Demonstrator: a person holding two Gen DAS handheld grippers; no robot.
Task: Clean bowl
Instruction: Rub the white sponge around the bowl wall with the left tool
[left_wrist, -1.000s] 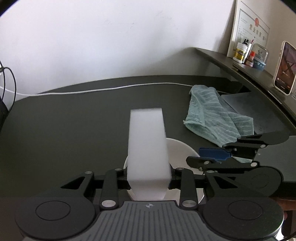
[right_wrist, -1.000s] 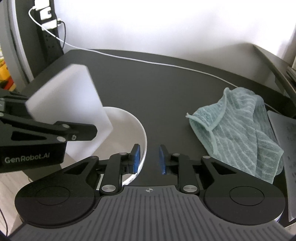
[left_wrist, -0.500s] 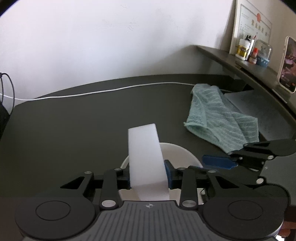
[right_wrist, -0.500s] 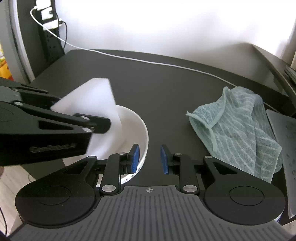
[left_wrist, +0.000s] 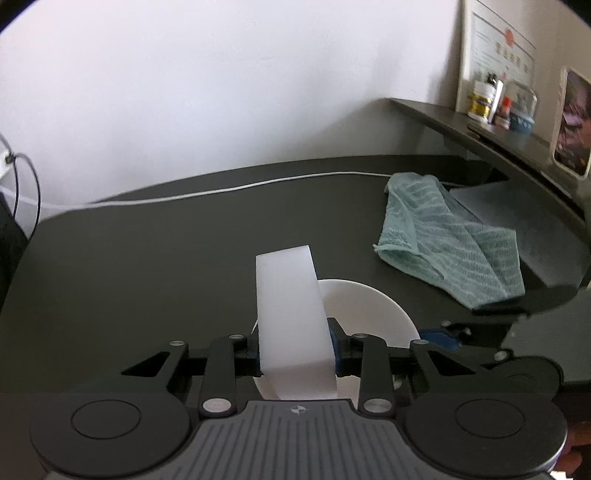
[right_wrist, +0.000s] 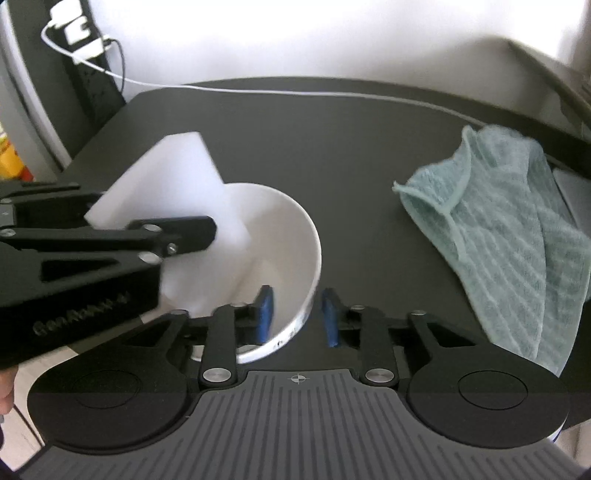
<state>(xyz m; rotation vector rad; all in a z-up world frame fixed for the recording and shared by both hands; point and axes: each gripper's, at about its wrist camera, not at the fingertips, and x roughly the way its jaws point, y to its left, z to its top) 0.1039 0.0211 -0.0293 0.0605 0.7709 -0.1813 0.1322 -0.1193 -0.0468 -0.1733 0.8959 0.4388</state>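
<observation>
Left claw (left_wrist: 295, 350) is clamped on the white rectangular foam sponge block (left_wrist: 291, 314), blue pads pinching its sides. In the right wrist view the sponge's lower end sits inside the white round ceramic bowl (right_wrist: 280, 229), but I can't tell if it touches the wall. Right claw (right_wrist: 297, 314) has its jaws apart, straddling the bowl's near rim: left pad inside, right pad outside, visible gap on both sides, so not gripping. The bowl sits on the dark worktop (left_wrist: 147, 251), at 6 o'clock in both views. A teal striped cloth (right_wrist: 517, 236) lies well apart at 3 o'clock; a white cable (left_wrist: 221, 190) runs along the back at 12. Risks: the bowl isn't held, so any sideways scrub push from the sponge would likely slide or tip it against the open pads. It looks close to the worktop's near edge, so a shove toward 6 could knock it off. If the right claw closes off-centre, the rim could skate out. The sponge is soft and held near one end, so it may fold rather than wipe. Versus half a second ago: the sponge has dropped deeper into the bowl, and the right claw has advanced so the rim is now between its pads.
</observation>
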